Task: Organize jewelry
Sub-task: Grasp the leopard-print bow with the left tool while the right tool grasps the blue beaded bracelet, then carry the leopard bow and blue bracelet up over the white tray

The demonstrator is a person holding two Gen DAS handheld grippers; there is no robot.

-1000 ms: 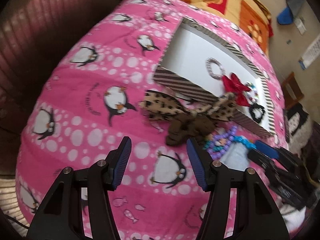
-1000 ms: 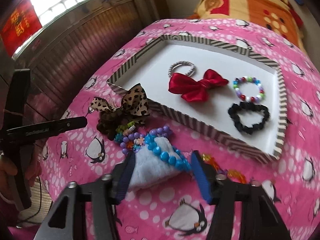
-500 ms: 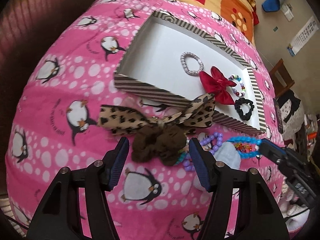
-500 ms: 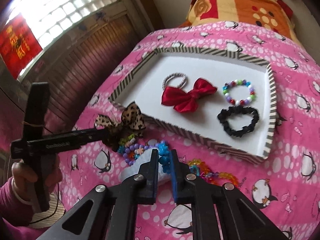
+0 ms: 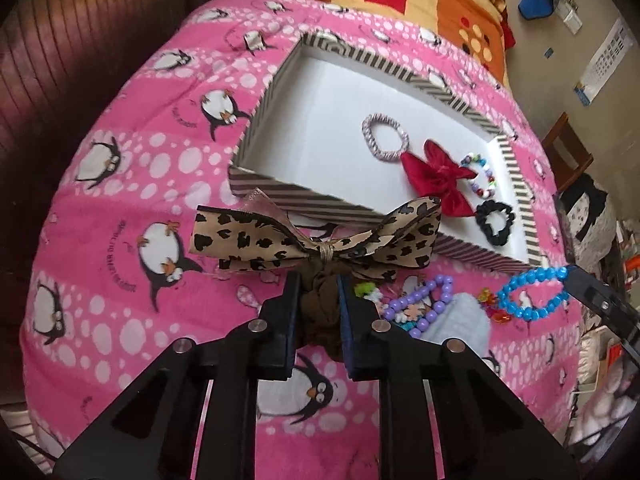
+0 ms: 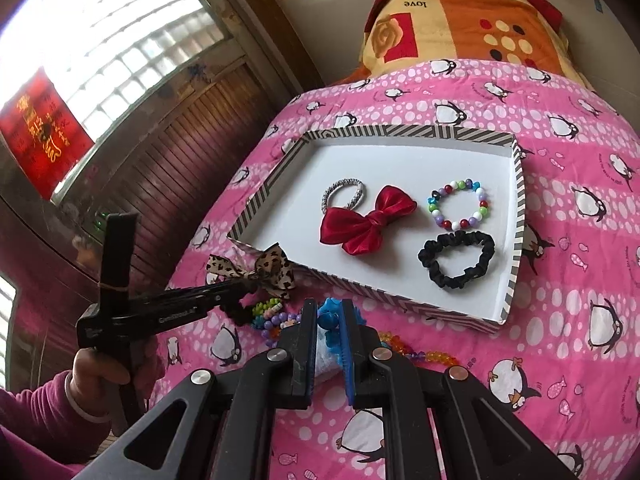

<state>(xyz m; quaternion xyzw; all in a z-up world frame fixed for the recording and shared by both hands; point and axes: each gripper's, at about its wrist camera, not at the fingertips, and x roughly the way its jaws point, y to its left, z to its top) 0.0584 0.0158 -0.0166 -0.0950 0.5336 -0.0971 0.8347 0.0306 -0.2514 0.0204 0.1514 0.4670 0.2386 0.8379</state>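
My left gripper (image 5: 318,286) is shut on the brown scrunchie (image 5: 318,308) that carries a leopard-print bow (image 5: 316,236), held just in front of the striped tray (image 5: 280,196). My right gripper (image 6: 329,314) is shut on the blue bead bracelet (image 6: 330,320), which hangs lifted at the right of the left wrist view (image 5: 532,294). In the tray (image 6: 400,132) lie a silver hair tie (image 6: 342,196), a red bow (image 6: 366,222), a multicolour bead bracelet (image 6: 458,208) and a black scrunchie (image 6: 456,258).
A purple bead bracelet (image 5: 422,304), a pale blue fluffy piece (image 5: 456,324), and orange beads (image 6: 416,350) lie on the pink penguin blanket (image 6: 580,320) in front of the tray. An orange patterned quilt (image 6: 460,20) lies beyond. A wooden wall and window stand at the left.
My left gripper moved forward and closed on the brown scrunchie with the leopard bow. My right gripper, shut on the blue bracelet, has lifted it off the pile.
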